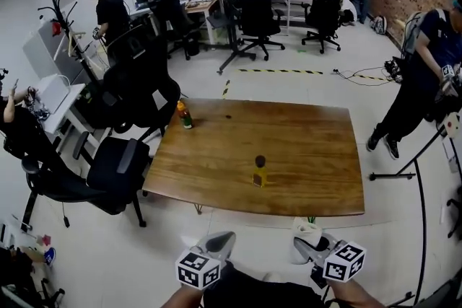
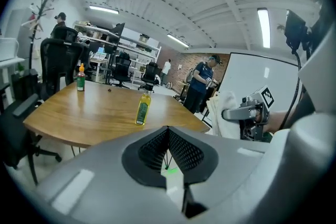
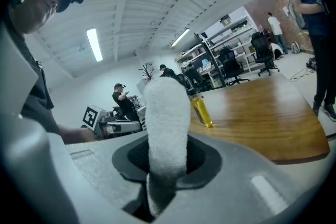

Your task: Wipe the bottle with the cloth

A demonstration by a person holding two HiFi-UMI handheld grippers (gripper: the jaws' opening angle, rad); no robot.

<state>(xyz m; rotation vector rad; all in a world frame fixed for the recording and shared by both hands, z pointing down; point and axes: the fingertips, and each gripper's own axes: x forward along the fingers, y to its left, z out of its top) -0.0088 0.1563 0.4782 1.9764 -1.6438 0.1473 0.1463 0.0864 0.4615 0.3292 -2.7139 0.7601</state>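
- Yellow plastic bottle with dark cap (image 1: 260, 171) stands upright and unsupported on the brown wooden tabletop (image 1: 310, 133), toward its near edge. Both grippers are well short of it.
- Right gripper (image 3: 167, 136): fingers grasping a white terry cloth (image 3: 167, 102) that stands up past the tips.
- Left gripper (image 2: 168, 129): fingers clenched, nothing between them.
- Risk: with the left fingers clenched, nothing can steady the bottle, so a one-sided wipe would likely tip or slide it.
- Risk: the bulky cloth hides the right fingertips, so contact may land blind.

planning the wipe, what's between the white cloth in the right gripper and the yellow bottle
In the head view, only bare wooden tabletop separates white cloth from yellow bottle.
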